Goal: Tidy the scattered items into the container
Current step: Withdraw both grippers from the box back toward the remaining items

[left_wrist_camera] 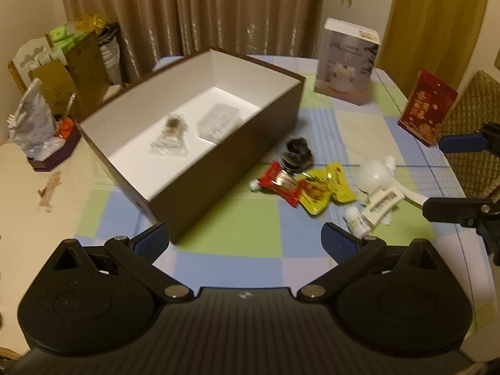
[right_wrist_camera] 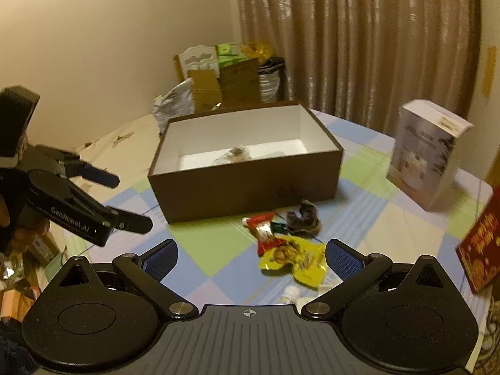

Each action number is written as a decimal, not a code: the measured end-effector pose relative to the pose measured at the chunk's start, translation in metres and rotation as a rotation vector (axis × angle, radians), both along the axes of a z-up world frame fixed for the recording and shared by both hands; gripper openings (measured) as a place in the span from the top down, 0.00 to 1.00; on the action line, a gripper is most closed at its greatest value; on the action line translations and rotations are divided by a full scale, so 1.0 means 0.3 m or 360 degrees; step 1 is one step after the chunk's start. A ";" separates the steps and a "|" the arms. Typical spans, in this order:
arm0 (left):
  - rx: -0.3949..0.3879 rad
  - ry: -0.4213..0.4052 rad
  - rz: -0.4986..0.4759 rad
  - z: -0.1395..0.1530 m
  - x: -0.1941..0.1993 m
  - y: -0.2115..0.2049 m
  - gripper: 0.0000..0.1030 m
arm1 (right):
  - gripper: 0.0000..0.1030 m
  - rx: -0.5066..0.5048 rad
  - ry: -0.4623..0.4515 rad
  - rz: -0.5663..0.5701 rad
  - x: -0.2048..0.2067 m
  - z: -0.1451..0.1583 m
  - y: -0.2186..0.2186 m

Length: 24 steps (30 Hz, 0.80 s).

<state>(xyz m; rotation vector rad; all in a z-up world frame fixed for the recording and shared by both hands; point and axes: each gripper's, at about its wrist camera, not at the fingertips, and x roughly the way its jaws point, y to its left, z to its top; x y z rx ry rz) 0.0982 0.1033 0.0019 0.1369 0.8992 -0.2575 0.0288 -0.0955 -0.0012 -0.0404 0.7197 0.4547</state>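
The left tool (left_wrist_camera: pixel 247 237) is hovering above the desk (left_wrist_camera: pixel 237 243) with its ribbed blue pads spread wide and gripping nothing. The right tool (right_wrist_camera: pixel 251 256) is likewise gaping wide and carrying nothing, its matte black arms angling out from round housings.

Just ahead of the left tool's left pad, the near corner of the box (left_wrist_camera: pixel 218 187) is sitting on the checked cloth; the box is a rectangular cardboard container, dark brown outside and smooth white inside. On its floor a clear crinkled packet (left_wrist_camera: pixel 172 134) with something brownish in it and a clear ridged plastic case (left_wrist_camera: pixel 220 122) are lying side by side.

Ahead and right of the left tool, outside the box, the loose things are lying close together: a glossy red wrapper (left_wrist_camera: pixel 281 184) overlapping a crumpled yellow foil packet (left_wrist_camera: pixel 325 192), a dark fuzzy bundle (left_wrist_camera: pixel 297 153) just beyond them, then a round white plastic piece (left_wrist_camera: pixel 375 175) on a flat handled part, and a small white bottle (left_wrist_camera: pixel 356 223) nearest the right pad.

In the right wrist view the yellow packet is lying directly between the right tool's pads, the red wrapper and dark bundle beyond it, the box farther ahead.

Farther right, a tall glossy white carton (left_wrist_camera: pixel 347 65) and a red printed box (left_wrist_camera: pixel 428 106) are standing upright, apart.
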 end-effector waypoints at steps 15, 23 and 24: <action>-0.0010 0.0072 -0.0154 -0.129 0.038 -0.123 0.04 | 0.00 0.0037 0.0162 -0.0338 -0.058 -0.136 -0.184; -0.0027 0.0085 -0.0223 -0.169 0.098 -0.171 0.11 | 0.00 0.0026 0.0197 -0.0452 -0.036 -0.193 -0.226; -0.0025 0.0088 -0.0230 -0.175 0.104 -0.175 0.12 | 0.00 0.0020 0.0198 -0.0459 -0.034 -0.200 -0.229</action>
